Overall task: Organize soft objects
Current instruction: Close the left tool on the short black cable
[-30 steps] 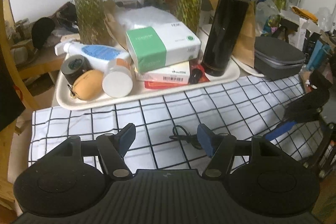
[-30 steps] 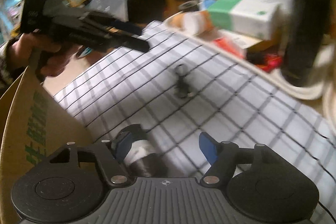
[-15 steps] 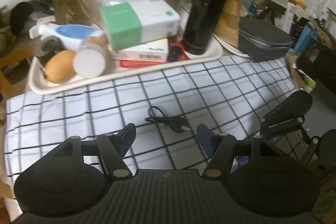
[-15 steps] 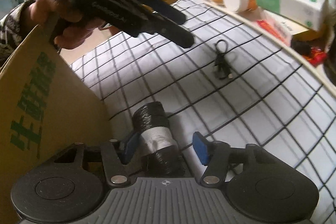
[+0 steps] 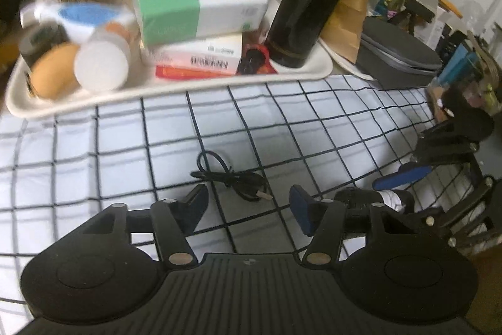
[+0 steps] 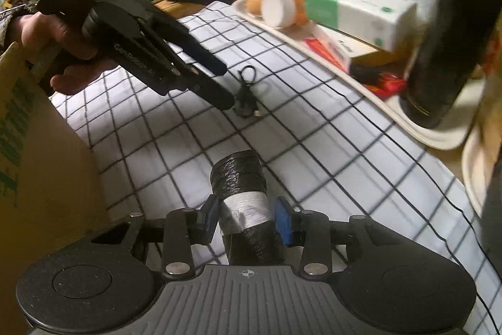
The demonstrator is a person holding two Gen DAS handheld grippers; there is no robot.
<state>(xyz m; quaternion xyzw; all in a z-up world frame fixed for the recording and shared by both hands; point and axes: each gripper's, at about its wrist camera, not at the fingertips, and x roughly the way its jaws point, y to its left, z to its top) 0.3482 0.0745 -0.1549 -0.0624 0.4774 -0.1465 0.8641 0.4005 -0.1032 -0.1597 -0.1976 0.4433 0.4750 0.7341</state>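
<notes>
Ahead of both, the checked counter [image 6: 313, 127] lies open up to the crowded tray [image 5: 175, 87]. The right hand-held gripper [image 6: 248, 217] has nearly closed on the bag roll's [image 6: 243, 206] white band; it looks light and squashy. The left hand-held gripper [image 5: 248, 204] gapes empty before the limp cable [image 5: 232, 176].

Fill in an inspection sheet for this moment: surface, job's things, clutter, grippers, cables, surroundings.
Surface: checked cloth on the table.
Job's things: black bag roll with white band, lying on the cloth.
Clutter: cream tray holding green-white box, black flask, orange bottle.
Grippers: left gripper open, empty; right gripper shut on the roll.
Cables: short black cable coiled loose, just ahead of the left gripper.
Surroundings: cardboard box, grey case, plants.
</notes>
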